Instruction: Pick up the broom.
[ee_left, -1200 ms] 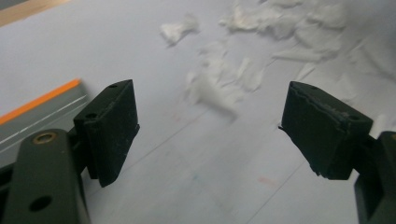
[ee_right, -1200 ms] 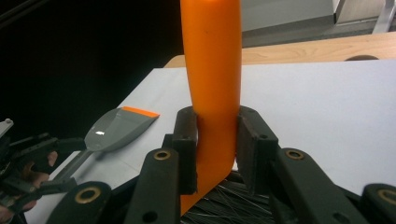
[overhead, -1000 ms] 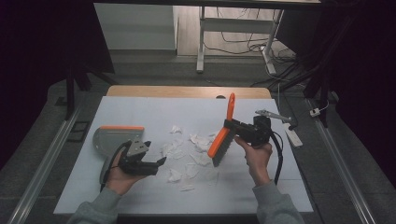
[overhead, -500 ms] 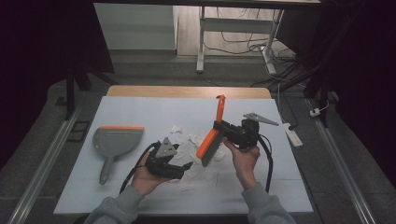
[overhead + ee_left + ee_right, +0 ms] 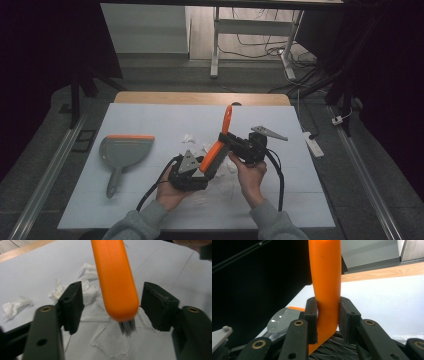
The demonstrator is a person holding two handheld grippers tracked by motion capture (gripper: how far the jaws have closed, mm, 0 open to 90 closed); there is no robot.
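Two claws, right claw (image 5: 327, 315) clamping orange brush (image 5: 325, 282), left claw (image 5: 112, 307) closing, gaps beside brush

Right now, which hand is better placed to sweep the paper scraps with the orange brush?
Right. The right claw is shut on the orange plastic brush. The left claw has just been closing around its head, pads not touching.

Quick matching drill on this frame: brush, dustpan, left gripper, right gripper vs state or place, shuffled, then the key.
Things:
1. brush
2. dustpan
3. left gripper
4. right gripper

States:
A. jaws apart on either side of the brush's end, pads clear of it
B. lying alone on the table's left side
C. clamped on the orange brush body
D. held tilted over the paper scraps

Pairs: 1-D, 2-B, 3-A, 4-C
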